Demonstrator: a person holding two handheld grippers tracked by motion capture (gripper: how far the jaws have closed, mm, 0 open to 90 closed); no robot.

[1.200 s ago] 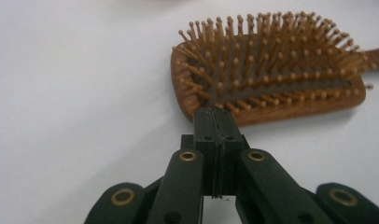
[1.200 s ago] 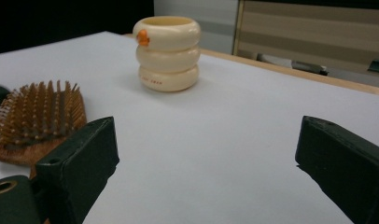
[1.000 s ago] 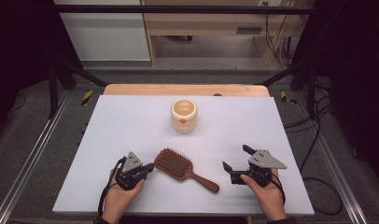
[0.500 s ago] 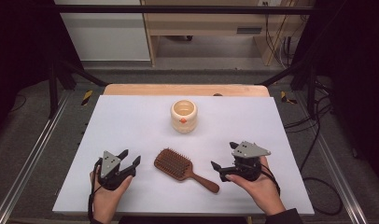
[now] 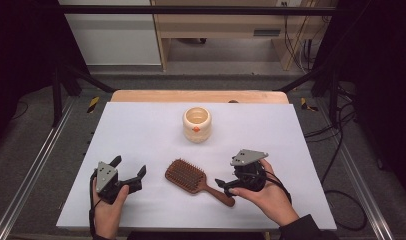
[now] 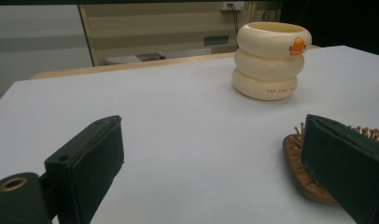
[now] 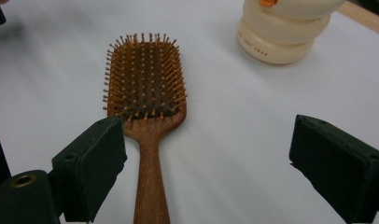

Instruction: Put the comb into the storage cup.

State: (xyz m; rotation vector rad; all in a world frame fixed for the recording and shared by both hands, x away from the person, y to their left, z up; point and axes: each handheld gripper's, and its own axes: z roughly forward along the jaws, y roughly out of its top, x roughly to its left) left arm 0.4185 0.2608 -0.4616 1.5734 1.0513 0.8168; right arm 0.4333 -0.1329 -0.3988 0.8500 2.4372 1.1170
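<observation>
White bench point(image 5: 141, 130) carries a wooden hairbrush point(image 5: 193, 179), bristles up, at front centre; cream ringed cup point(image 5: 196, 124) stands behind it. Left hand-held gripper point(image 5: 130, 172) jaws wide, beside the brush head. Right hand-held gripper point(image 5: 226, 186) jaws wide, straddling the handle, not gripping.

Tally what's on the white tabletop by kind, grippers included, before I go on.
Wooden hairbrush: 1
Cream ringed cup: 1
Handheld grippers: 2, the left gripper and the right gripper, both with jaws apart
Total: 4
</observation>
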